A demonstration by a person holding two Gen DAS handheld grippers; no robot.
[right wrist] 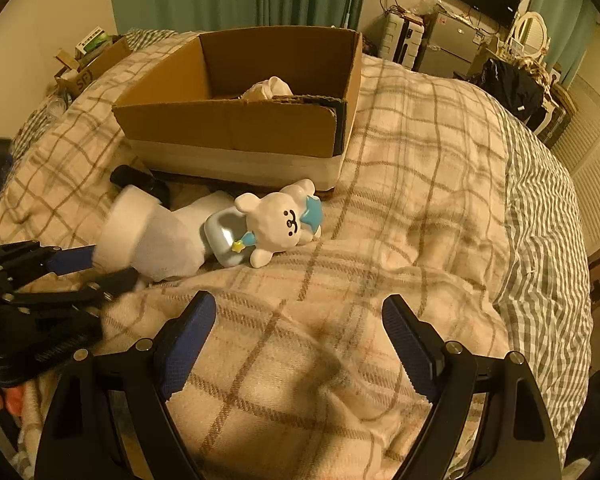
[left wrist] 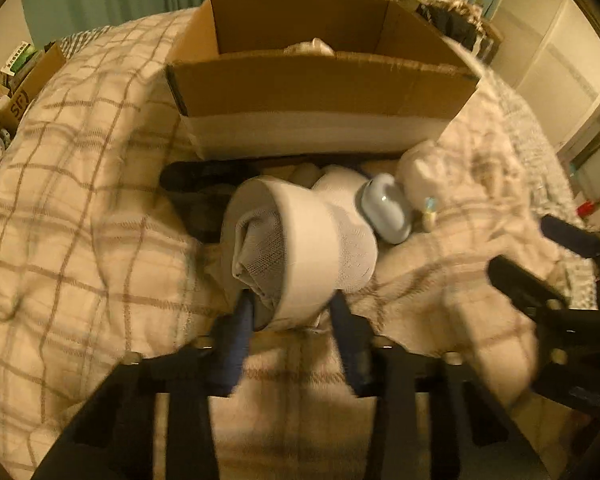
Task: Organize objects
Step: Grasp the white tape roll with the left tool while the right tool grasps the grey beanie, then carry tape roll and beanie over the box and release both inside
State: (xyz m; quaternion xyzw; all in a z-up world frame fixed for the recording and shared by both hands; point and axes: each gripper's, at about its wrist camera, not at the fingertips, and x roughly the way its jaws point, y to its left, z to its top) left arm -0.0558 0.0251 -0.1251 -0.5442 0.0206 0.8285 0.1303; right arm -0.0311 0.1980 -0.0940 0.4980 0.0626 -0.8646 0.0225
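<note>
Left wrist view: the left hand-held gripper (left wrist: 290, 312) pinches the cuff of a soft, light white rolled sock (left wrist: 296, 248) on the plaid blanketed bed (left wrist: 80, 200), before an open brown cardboard box (left wrist: 320, 84).

Right wrist view: the right hand-held gripper (right wrist: 300, 336) hovers wide open, empty. A glossy, probably slippery white bear figurine (right wrist: 278, 222) lies beside the sock; grip its body.

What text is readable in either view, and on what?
"SF", partly cut off, on the small cardboard box beside the bed at far left.
Green and white package in that box: has print, too small to read.
Sticker on the grey cabinet at the back: too blurred to read.
Big cardboard box, toy bear, rolled socks: no text visible.
</note>
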